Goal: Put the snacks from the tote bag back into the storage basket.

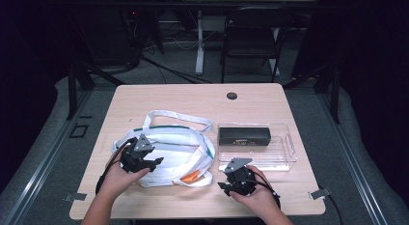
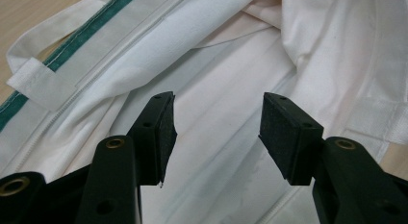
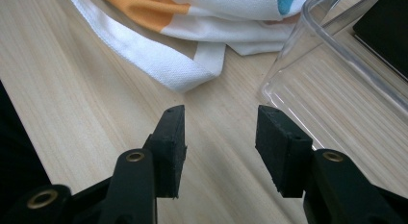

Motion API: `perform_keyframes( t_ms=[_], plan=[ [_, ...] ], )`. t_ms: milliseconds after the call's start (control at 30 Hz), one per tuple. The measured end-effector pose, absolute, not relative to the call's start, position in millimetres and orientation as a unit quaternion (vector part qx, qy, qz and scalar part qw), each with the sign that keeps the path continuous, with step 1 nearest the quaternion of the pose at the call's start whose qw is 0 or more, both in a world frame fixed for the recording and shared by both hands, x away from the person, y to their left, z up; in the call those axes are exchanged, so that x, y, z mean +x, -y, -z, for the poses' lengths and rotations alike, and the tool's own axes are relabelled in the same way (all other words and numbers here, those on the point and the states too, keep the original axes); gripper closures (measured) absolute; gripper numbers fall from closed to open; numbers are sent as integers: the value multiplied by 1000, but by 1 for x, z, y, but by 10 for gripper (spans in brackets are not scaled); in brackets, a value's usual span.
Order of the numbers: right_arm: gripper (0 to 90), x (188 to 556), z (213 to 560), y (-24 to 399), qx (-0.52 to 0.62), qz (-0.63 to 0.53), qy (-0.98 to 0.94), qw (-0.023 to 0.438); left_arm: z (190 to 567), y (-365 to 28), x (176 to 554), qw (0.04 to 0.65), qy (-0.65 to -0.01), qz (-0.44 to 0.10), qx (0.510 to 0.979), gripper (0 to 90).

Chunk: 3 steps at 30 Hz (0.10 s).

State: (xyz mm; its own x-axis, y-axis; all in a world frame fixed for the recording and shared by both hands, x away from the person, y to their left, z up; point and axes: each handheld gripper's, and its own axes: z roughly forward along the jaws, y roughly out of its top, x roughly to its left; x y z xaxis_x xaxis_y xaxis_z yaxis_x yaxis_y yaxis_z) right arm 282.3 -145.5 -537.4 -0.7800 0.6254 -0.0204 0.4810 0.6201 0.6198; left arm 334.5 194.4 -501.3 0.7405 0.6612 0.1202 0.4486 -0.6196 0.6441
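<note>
White cloth makes up the tote bag (image 1: 169, 155), which lies crumpled and flat on the left half of the wooden table (image 1: 251, 97), its long axis running left to right, with a green-edged strap (image 1: 181, 118) looping out toward the far side and an orange patch at its near right corner. The left gripper (image 1: 153, 163) hovers directly over the bag's near left part, pointing rightward along that axis; in the left gripper view its jaws stand spread with only bare fabric (image 2: 216, 123) beneath them, pinching nothing. So the left hand is plainly the nearer one, and the cloth lies straight ahead of and under its pads.

The right gripper (image 1: 223, 187) sits on the near edge of the table, just right of the bag's near right corner, its jaws also apart and empty over bare wood; in the right gripper view a folded strap end (image 3: 187, 72) lies a little ahead of its tips and slightly to the left.

Just right of the bag stands a clear plastic tray (image 1: 289, 152) holding a black box (image 1: 244, 135) along its far wall. Open tabletop remains along the near edge and across the far side.
</note>
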Motion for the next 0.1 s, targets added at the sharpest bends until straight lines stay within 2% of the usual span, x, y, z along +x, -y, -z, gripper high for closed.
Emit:
perform_keyframes(
  t_ms=[100],
  plan=[
    [526,281,536,145,298,-315,-893,118,500,-196,335,308,-319,-183,878,455]
  ],
)
